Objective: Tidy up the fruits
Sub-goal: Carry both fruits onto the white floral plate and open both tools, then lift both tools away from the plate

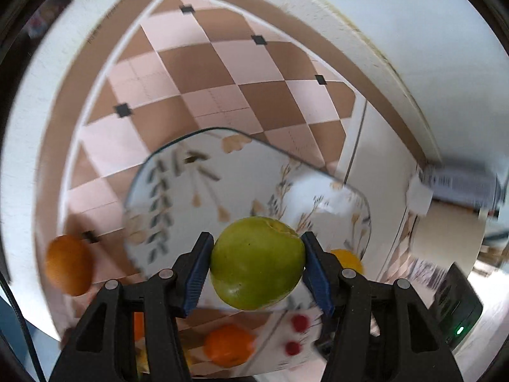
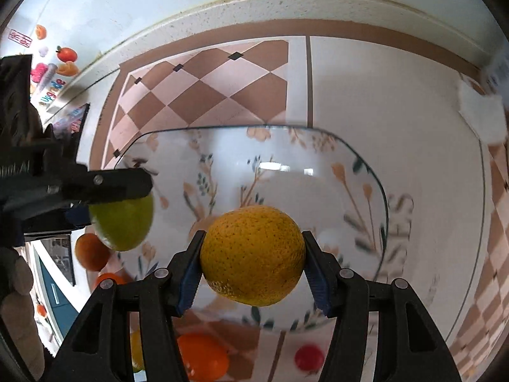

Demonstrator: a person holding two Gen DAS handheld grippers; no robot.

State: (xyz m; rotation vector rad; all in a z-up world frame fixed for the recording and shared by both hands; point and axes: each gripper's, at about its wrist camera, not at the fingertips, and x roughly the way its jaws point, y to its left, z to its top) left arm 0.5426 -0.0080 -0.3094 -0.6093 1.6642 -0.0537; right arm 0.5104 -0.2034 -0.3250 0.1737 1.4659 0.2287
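My left gripper [image 1: 256,254] is shut on a green apple [image 1: 256,262] and holds it above a floral glass plate [image 1: 178,184]. My right gripper [image 2: 252,254] is shut on a yellow-orange citrus fruit [image 2: 253,254] above the same plate [image 2: 318,172]. In the right wrist view the left gripper [image 2: 105,187] with the green apple [image 2: 124,222] enters from the left over the plate's left edge. Part of the yellow citrus [image 1: 348,259] shows behind my left gripper's right finger.
Oranges [image 1: 68,264] [image 1: 229,345] [image 2: 90,251] [image 2: 203,358] and small red fruits [image 1: 300,323] [image 2: 308,356] lie on the checked tablecloth [image 1: 197,73] near the plate. A white wall edge [image 2: 286,3] runs behind. A dark device with a green light [image 1: 458,315] stands at the right.
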